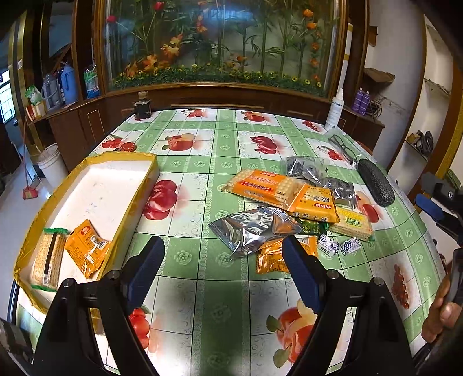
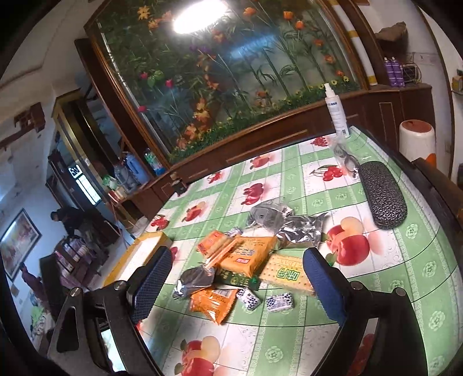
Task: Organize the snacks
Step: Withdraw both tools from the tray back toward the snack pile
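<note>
Left wrist view, box (image 1: 72, 185): yellow-rimmed, white inside, left on the table (image 1: 202, 289).
Box contents: cracker pack (image 1: 47, 260) and orange packet (image 1: 86, 248), side by side at its near end.
Snack pile (image 1: 289, 208): on the table, right of the box, well apart.
Left gripper (image 1: 222, 270): jaws apart, empty, pile just ahead.
Right gripper (image 2: 234, 285): jaws wide, empty, above the pile's near edge.

Behind the counter (image 1: 202, 289) with its green fruit-print cloth stands a big glass display case (image 1: 220, 43) framed in dark wood, full of flowers and bamboo stems. A bright lamp reflection (image 2: 198, 13) glares off its glass. White walls (image 1: 405, 57) to the right, pale floor (image 1: 11, 219) to the left, a framed picture (image 2: 18, 241) hanging far left.
</note>
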`<state>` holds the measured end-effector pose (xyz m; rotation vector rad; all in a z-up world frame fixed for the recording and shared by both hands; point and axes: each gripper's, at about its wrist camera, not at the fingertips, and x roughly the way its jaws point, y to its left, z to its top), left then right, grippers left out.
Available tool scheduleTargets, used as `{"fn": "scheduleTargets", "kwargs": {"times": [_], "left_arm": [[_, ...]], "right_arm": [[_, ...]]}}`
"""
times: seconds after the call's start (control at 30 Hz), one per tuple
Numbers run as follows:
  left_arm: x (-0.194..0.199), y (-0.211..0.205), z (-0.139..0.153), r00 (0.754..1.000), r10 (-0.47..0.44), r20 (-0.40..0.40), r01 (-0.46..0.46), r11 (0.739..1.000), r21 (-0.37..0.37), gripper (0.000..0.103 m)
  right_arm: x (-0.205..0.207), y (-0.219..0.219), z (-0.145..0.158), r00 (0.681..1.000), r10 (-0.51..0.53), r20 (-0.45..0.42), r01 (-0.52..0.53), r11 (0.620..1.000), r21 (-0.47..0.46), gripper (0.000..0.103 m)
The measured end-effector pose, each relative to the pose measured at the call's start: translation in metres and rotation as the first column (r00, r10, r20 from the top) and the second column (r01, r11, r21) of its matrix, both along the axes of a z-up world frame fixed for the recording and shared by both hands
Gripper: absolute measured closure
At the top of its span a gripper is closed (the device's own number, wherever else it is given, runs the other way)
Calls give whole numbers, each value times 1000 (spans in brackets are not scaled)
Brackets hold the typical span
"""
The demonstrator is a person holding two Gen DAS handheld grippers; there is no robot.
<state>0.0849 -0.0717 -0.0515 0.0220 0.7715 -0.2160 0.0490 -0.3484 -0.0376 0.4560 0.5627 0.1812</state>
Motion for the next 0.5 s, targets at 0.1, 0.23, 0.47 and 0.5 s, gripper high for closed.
{"fn": "scheduleTargets", "kwargs": {"times": [0.1, 0.23, 0.47, 0.5], "left_arm": [[0, 0, 1, 1000, -1, -1, 1, 1000, -9, 19], [-6, -3, 5, 1000, -24, 5, 24, 999, -28, 19], [-25, -32, 1, 988, -149, -38, 138, 968, -211, 19], [-29, -41, 0, 987, -158, -38, 145, 960, -238, 20]], "right_arm": [[-3, 1, 1, 1000, -16, 5, 16, 1000, -17, 11], [-2, -9, -2, 998, -70, 3, 70, 997, 26, 10], [-3, -22, -5, 989, -144, -18, 145, 983, 116, 10], [-3, -21, -5, 986, -162, -23, 164, 980, 112, 9]]}}
